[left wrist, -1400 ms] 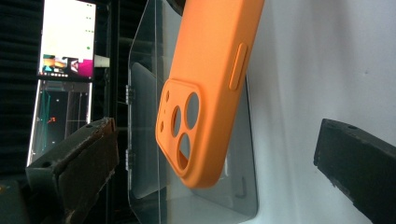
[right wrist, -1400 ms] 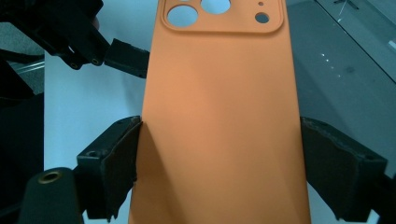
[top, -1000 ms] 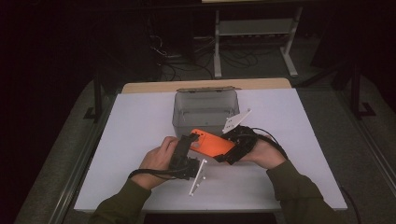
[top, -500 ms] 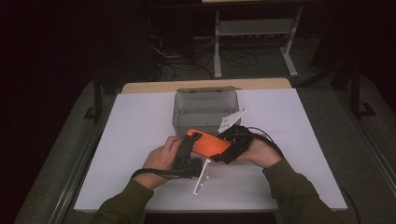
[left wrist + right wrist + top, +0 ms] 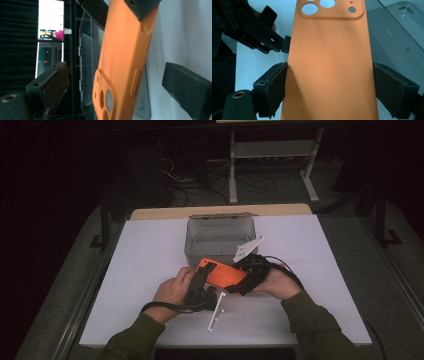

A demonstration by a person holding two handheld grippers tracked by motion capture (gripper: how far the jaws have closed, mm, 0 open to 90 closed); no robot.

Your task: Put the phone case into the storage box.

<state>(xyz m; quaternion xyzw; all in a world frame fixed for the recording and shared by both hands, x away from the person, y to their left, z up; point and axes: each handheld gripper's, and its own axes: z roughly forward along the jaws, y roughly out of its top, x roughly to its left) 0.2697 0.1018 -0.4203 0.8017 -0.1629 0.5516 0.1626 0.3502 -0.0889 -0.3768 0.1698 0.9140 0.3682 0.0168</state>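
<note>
White table under dim light, clear bin at the back. Right gripper clamped the orange phone case across its sides, holding it up just before the bin. Left gripper stood released around the camera end, jaws just closing in, likely to share the hold.

sleeves: olive, maybe green | jaws: black | cable: black

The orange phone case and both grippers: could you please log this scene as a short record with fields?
held item: orange phone case, above the table
right gripper: shut on the case's long edges
left gripper: jaws just closing, astride the camera-hole end, pads not yet pressing
behind: clear bin, lid open
</note>
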